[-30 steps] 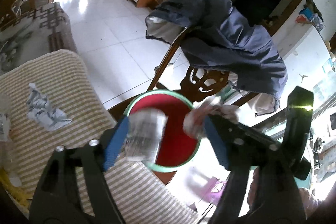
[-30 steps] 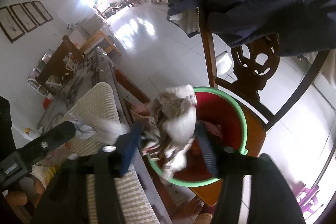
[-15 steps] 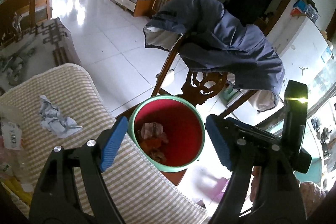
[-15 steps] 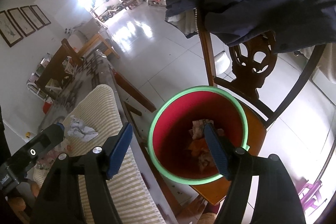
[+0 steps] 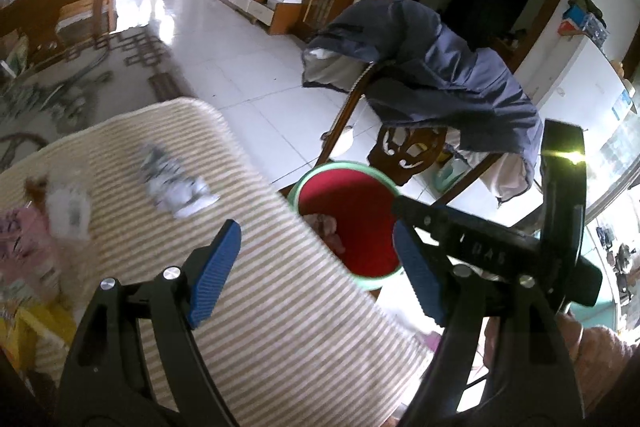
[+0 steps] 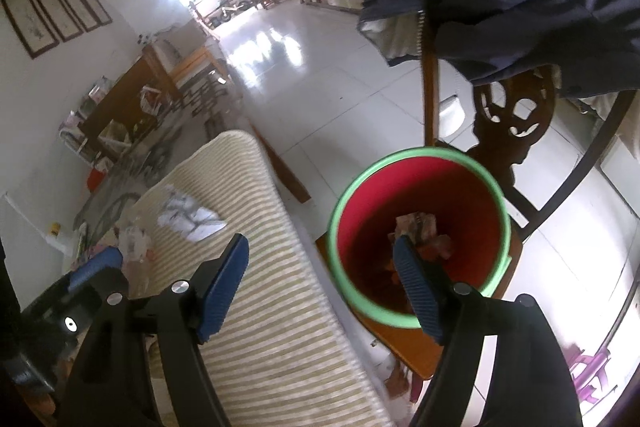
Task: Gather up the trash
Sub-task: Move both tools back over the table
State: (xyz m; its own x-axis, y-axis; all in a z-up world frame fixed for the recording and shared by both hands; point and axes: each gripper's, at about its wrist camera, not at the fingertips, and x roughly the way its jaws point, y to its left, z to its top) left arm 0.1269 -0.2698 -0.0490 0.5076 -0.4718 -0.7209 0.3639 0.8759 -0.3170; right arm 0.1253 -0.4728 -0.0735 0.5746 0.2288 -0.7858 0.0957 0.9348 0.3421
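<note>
Both tongs empty. Left tongs (image 5: 316, 263) stand apart, nothing between the pads. Right tongs (image 6: 324, 277) are opening, also nothing between them.

We take the bin (image 6: 420, 235) as landmark: red inside, green rim, sitting on the wooden chair (image 6: 516, 131) with the blue jacket (image 5: 432, 67) draped over its back. Some scraps (image 6: 420, 227) already lie at the bottom.

Next piece, as we judge it: crumpled white paper (image 5: 176, 187) on the striped cloth surface (image 5: 280, 307), left of the bin, well apart from it. Beyond that paper, farther from the bin, a clear plastic wrapper (image 5: 70, 211) and pink packaging (image 5: 24, 247), both blurred; we cannot tell exactly what they are.

Handling, our read:
- paper wad: very light, soft, crushes freely, not fragile, not slippery
- take it across the thickest bunched middle, not the flat loose corner nearest the bin, which would likely slip out
- cloth underneath is soft; pads coming in low may pinch it along with the paper
- wrapper: likely light and slick; grip at a crease
</note>
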